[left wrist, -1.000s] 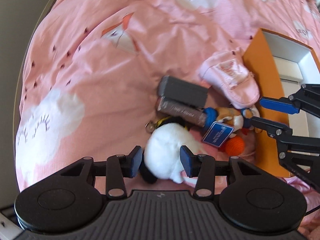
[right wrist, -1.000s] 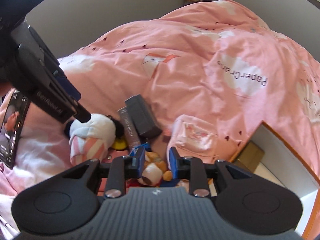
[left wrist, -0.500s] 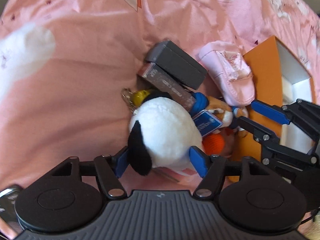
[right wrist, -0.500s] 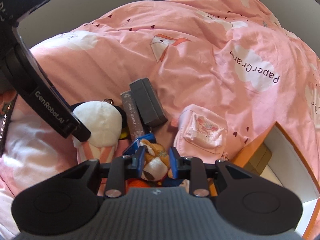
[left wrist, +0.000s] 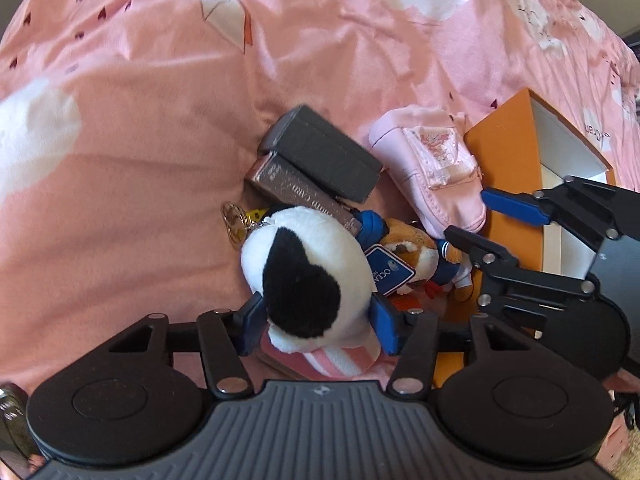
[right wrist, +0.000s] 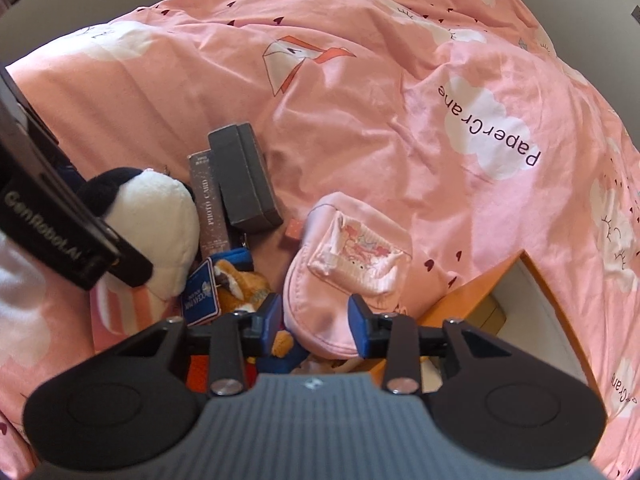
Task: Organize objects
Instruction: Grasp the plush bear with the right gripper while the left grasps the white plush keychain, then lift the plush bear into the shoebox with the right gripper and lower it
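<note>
A white and black plush toy (left wrist: 308,272) sits between the fingers of my left gripper (left wrist: 316,320), which is shut on it; it also shows in the right wrist view (right wrist: 156,220). My right gripper (right wrist: 316,320) is open, its fingers either side of the near end of a pink pouch (right wrist: 348,264), also in the left wrist view (left wrist: 436,172). An orange fox plush (left wrist: 412,252) with a blue tag lies between the two toys. A dark grey box (left wrist: 324,152) and a brown photo card box (left wrist: 304,196) lie beside them.
Everything rests on a pink quilt (left wrist: 160,120) printed with clouds. An open orange box with a white inside (left wrist: 516,148) stands at the right, also in the right wrist view (right wrist: 516,292). A key ring (left wrist: 236,216) lies left of the plush.
My left gripper has closed in around the white plush and shut on it. My right gripper has opened and shifted right from the fox plush to the pink pouch.
</note>
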`<state>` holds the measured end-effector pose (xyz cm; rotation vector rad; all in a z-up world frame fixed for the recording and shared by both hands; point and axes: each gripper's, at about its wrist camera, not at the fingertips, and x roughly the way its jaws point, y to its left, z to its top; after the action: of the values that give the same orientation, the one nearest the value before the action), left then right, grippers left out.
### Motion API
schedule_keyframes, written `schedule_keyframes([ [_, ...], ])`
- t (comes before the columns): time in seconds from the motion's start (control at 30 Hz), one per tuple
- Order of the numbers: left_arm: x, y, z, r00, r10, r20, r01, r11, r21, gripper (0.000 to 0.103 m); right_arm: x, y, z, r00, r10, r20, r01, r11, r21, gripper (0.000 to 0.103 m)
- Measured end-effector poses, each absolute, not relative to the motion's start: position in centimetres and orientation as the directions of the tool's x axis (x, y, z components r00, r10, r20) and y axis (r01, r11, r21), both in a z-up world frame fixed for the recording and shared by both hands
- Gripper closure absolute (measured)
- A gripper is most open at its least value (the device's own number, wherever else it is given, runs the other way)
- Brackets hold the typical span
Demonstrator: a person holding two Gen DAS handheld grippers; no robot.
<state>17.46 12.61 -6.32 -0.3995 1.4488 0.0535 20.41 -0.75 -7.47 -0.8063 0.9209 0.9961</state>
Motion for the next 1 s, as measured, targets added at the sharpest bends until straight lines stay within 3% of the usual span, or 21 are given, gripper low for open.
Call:
schedule_keyframes([
  [0.2,17.7,12.3,-4.4,0.112,-0.154,-0.982,-0.115,0.979,-0.166,0.041,19.0,-0.5,-7.3,0.143,0.371,-0.918,-0.973,0.221,-0.062,0.067],
  [0.37,17.3,11.4,-4.4,0.083,-0.092,-0.992,-0.013,0.996,-0.093,0.041,17.4,0.3,-8.7,0.101,0.308,-0.946,-0.995,0.045,-0.091,0.068],
  [0.53,17.3,12.1,-5.0,0.08,-0.096,-0.992,-0.018,0.995,-0.098,0.041,17.1,1.3,-10.6,0.112,0.258,-0.96,-0.983,-0.111,-0.144,0.058],
  [0.63,17.5,12.5,-4.5,0.087,-0.097,-0.991,-0.011,0.995,-0.098,0.041,17.3,2.0,-11.4,0.078,0.24,-0.968,-0.983,-0.141,-0.115,0.051],
  [0.8,17.6,13.3,-3.0,0.11,-0.108,-0.988,0.006,0.994,-0.108,0.041,17.0,2.4,-12.4,0.072,0.228,-0.971,-0.982,-0.154,-0.109,0.049],
  [1.0,17.8,12.9,-1.5,0.143,-0.127,-0.981,0.043,0.992,-0.122,0.041,17.5,1.6,-11.1,0.069,0.268,-0.961,-0.996,-0.043,-0.084,0.059],
])
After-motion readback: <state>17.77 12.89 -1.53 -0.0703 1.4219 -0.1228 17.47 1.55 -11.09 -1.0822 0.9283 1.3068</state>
